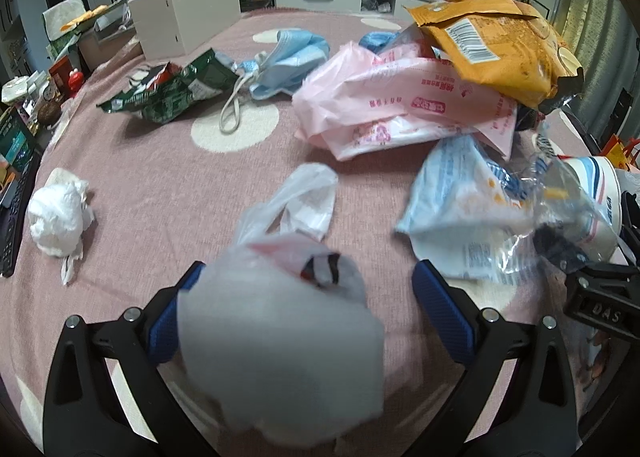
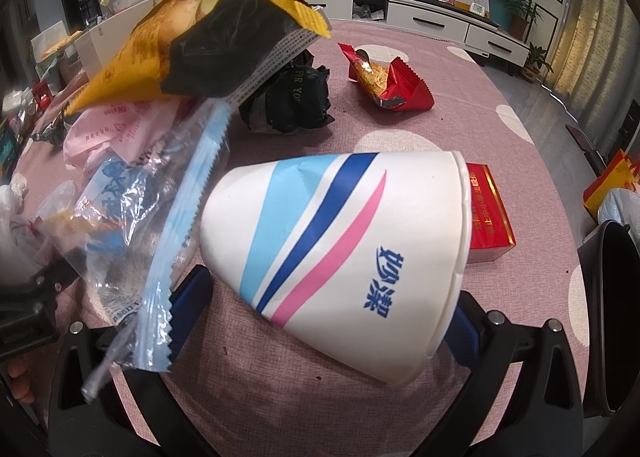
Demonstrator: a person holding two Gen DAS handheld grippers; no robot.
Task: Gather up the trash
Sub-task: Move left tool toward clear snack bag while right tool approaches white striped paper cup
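Observation:
My left gripper (image 1: 308, 289) holds a translucent white plastic bag (image 1: 280, 321) between its blue pads, over the pink tablecloth (image 1: 168, 185). My right gripper (image 2: 324, 297) is shut on a white paper cup (image 2: 336, 241) with blue and pink stripes, lying sideways between the fingers; a clear and blue wrapper (image 2: 160, 217) hangs over its left finger. The cup also shows in the left wrist view (image 1: 596, 197). Other trash: an orange snack bag (image 1: 496, 45), a pink plastic bag (image 1: 400, 105), a blue face mask (image 1: 288, 61), a green wrapper (image 1: 176, 89), crumpled white tissue (image 1: 58, 217).
A red snack wrapper (image 2: 388, 81), a crumpled black bag (image 2: 296, 97) and a red cigarette box (image 2: 488, 213) lie beyond the cup. A white box (image 1: 184, 13) stands at the table's far left. A dark bin (image 2: 612, 317) stands at the right edge.

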